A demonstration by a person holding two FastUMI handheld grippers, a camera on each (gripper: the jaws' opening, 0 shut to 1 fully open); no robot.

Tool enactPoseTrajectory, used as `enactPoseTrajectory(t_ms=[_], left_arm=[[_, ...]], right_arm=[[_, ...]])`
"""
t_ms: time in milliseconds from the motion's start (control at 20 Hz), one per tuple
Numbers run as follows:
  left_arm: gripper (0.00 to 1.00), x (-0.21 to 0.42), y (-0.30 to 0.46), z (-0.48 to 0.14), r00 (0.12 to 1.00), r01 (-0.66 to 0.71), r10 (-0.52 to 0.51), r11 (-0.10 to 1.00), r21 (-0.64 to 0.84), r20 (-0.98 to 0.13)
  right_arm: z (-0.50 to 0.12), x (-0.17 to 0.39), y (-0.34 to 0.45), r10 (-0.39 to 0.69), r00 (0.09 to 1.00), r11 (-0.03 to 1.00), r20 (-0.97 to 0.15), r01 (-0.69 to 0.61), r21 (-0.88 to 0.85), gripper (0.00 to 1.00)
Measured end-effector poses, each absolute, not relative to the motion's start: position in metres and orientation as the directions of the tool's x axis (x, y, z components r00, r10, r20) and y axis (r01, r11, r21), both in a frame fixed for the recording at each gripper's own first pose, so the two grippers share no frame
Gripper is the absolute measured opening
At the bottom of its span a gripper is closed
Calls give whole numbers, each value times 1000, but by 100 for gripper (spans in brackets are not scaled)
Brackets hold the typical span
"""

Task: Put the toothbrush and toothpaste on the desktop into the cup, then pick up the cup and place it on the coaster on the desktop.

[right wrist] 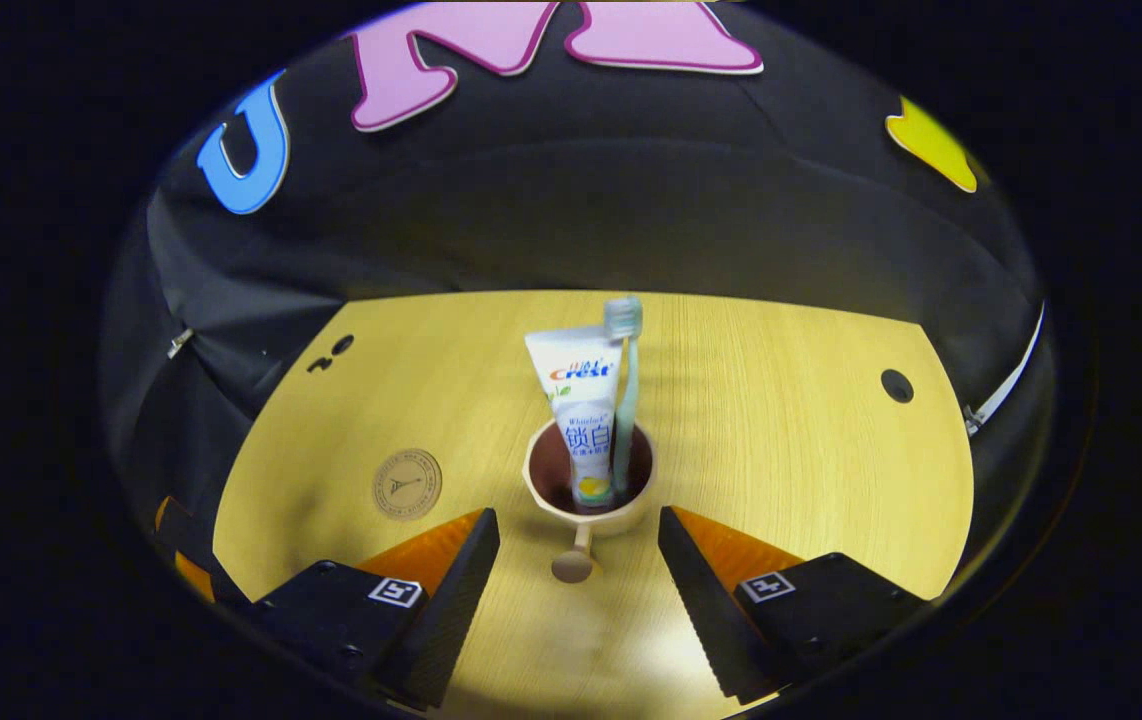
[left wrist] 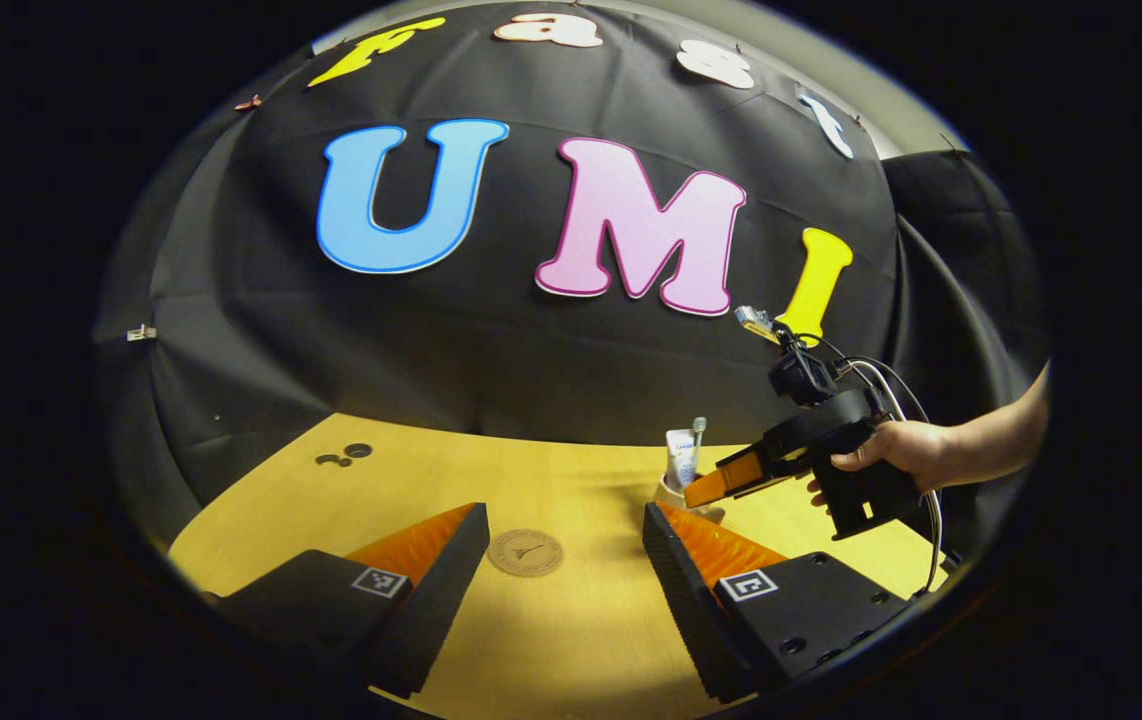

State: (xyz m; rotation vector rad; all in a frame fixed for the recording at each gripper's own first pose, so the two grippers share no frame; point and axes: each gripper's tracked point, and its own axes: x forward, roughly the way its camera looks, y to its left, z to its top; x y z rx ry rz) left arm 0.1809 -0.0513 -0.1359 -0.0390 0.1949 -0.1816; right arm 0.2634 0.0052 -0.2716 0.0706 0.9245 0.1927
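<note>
A small beige cup (right wrist: pixel 586 500) with a short handle stands on the wooden desktop (right wrist: pixel 781 440). A white toothpaste tube (right wrist: pixel 579 400) and a pale green toothbrush (right wrist: pixel 624 390) stand upright inside it. My right gripper (right wrist: pixel 579 560) is open, its fingers either side of the cup's handle and just short of the cup. A round brown coaster (right wrist: pixel 407 483) lies to the cup's left. In the left gripper view, my left gripper (left wrist: pixel 566 545) is open with the coaster (left wrist: pixel 525 552) between its fingertips, farther off. The cup (left wrist: pixel 676 490) is partly hidden behind the right gripper (left wrist: pixel 726 480), held by a hand (left wrist: pixel 896 450).
The black cloth wall (left wrist: pixel 531 350) closes the back of the desktop. Small dark holes (left wrist: pixel 346 455) mark the table's far left, and another hole (right wrist: pixel 896 385) sits at the far right. A cable (left wrist: pixel 906 420) trails from the right gripper.
</note>
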Motion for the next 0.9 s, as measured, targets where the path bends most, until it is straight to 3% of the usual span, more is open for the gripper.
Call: enactPoseTrajectory(t_ms=[350,550,800,850,900], left_arm=[[97,137,14,-157,958,60,-78,996,-73,-275],[98,117,37,-171,945,21,-42,998,-66,-325],[98,104,53,-179,934,-6,-14,998,-56,-358],[97,103,54,-180,932,-7,-13,998,-55,-362],[97,101,54,-180,930,-7,-14,998,-56,-366]], right_arm=[[-323,260,12,166,389,986,-906,-78,148,98],[-348,258,15,133,293,987,-947,-126,100,98],[-361,260,19,114,230,988,-967,-125,87,97],[-362,260,22,120,221,989,-968,-112,97,96],[-362,260,22,118,215,990,-969,-104,97,84]])
